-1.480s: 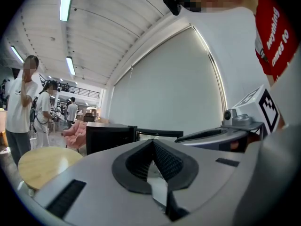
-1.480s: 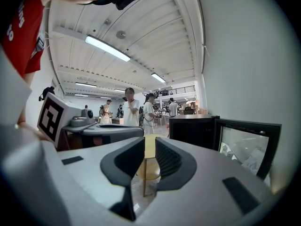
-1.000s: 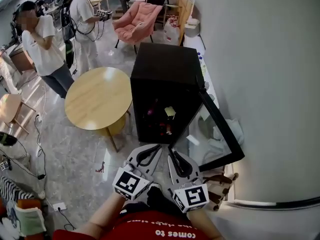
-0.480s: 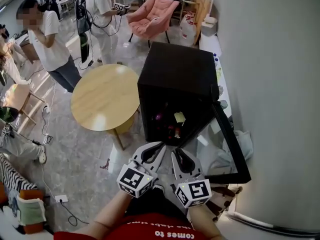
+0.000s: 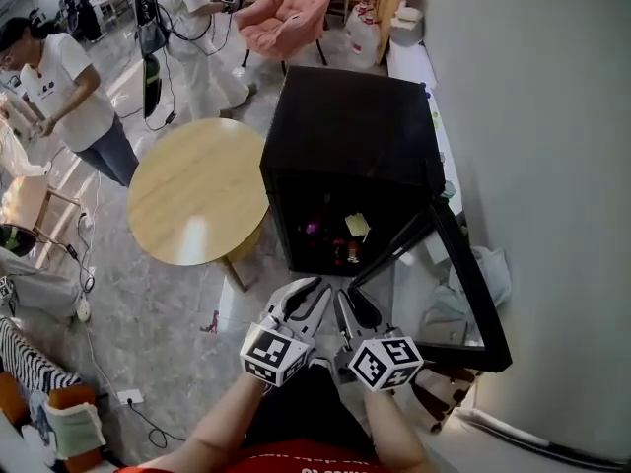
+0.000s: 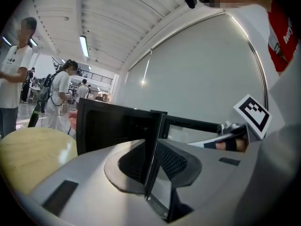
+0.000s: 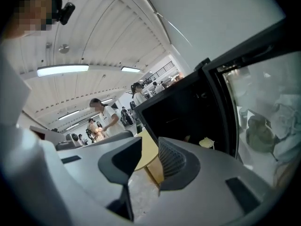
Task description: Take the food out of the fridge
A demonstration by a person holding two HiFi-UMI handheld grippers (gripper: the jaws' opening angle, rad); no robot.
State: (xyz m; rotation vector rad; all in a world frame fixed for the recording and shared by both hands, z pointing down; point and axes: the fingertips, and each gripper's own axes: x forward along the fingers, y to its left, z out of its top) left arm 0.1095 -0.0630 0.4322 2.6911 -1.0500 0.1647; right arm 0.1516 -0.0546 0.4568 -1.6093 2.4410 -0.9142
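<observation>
Grey floor (image 5: 148, 313) lies open at nine o'clock in the head view; fridge (image 5: 345, 136) at twelve, door (image 5: 473, 269) swung toward three, food (image 5: 358, 225) inside. Left gripper view: my left gripper (image 6: 153, 145) is closed, empty. Right gripper view: my right gripper (image 7: 149, 149) has just been opening, nothing between.

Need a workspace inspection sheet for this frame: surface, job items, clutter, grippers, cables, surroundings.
Surface: grey tiled floor; black fridge stands on it, glass door swung open.
Job's things: yellow food piece and reddish items inside the fridge; none out yet.
Clutter: pale bundles behind the door; small scrap on the floor.
Grippers: left gripper jaws together, empty; right gripper jaws have just been opening, nothing between them; both short of the fridge.
Cables: cord trailing across the floor; white power socket nearby.
Surroundings: round wooden table, pink chair, people standing.
</observation>
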